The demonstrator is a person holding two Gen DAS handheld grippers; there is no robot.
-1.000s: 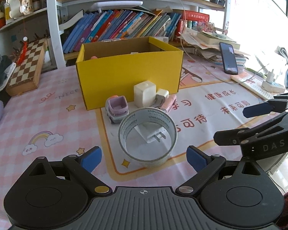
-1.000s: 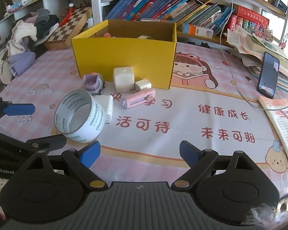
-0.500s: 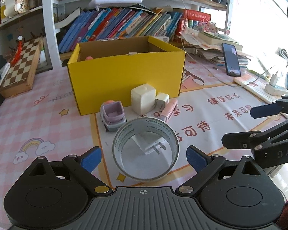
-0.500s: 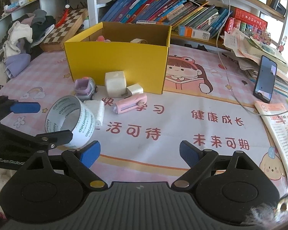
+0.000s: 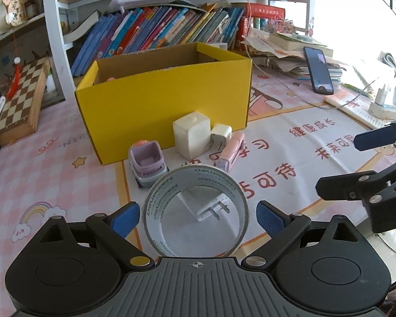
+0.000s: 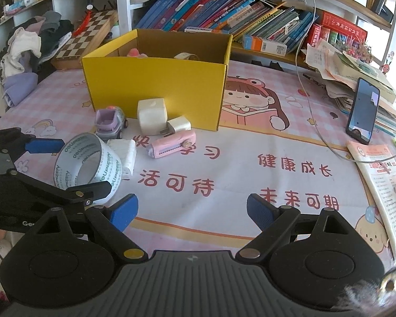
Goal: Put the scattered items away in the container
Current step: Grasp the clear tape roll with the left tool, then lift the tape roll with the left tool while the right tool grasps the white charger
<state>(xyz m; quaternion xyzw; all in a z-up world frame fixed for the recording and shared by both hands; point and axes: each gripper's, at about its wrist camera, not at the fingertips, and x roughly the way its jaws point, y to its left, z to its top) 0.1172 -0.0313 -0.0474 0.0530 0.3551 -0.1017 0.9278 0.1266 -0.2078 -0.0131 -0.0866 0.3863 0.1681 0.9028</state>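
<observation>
Partly filled, the box (image 6: 155, 82) already holds a pink thing (image 6: 134, 52) and a small roll (image 6: 185, 56). Outside it lie the tape (image 5: 196, 208), plug (image 5: 207, 206), toy truck (image 5: 147, 162), white cube (image 5: 191, 134), small charger (image 5: 220, 134) and pink stapler (image 5: 231, 153). The left gripper (image 5: 197, 218) brackets the tape, wide open, holding nothing; the right gripper (image 6: 192, 210) is likewise open and empty.
</observation>
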